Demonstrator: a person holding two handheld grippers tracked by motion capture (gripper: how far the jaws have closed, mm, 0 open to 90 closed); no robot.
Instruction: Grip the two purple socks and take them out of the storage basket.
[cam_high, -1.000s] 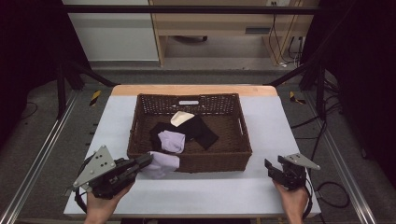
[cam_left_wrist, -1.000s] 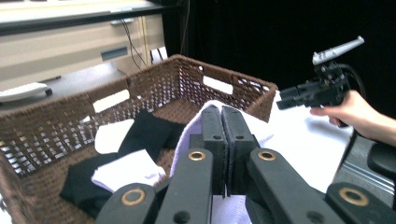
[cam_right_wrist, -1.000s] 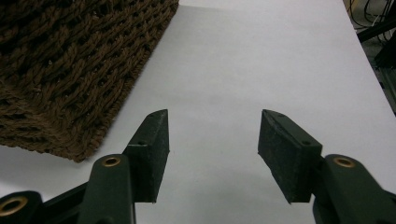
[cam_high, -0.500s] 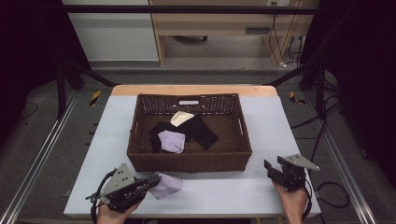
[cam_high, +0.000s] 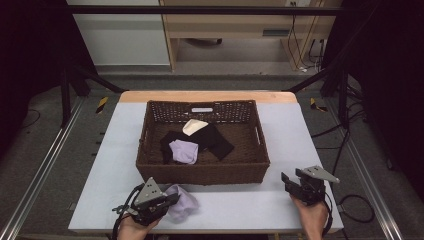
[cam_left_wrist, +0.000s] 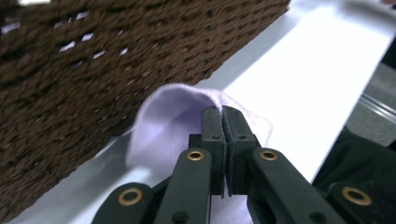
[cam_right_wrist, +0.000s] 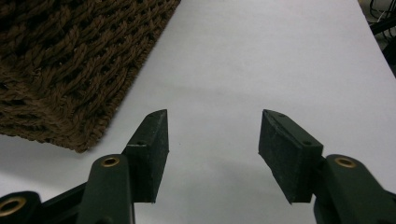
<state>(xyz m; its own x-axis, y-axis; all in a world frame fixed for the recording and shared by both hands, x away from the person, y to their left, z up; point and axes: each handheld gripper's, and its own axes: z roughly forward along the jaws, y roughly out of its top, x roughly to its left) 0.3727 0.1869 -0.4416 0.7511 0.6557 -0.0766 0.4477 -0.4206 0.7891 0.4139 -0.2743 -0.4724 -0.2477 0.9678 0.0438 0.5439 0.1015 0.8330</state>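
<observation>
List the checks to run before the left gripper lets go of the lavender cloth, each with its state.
1. Left gripper shut on the lavender cloth: ok.
2. Cloth outside the wicker basket, in front of its near wall: ok.
3. Cloth resting fully on the table: cannot tell; part of it arches up at the jaws.
4. Bare table beside the cloth for laying it flat: ok.
5. Right gripper open and empty, over bare table by the basket's corner: ok.
6. Second lavender cloth in the basket, on the black garment: ok.
</observation>
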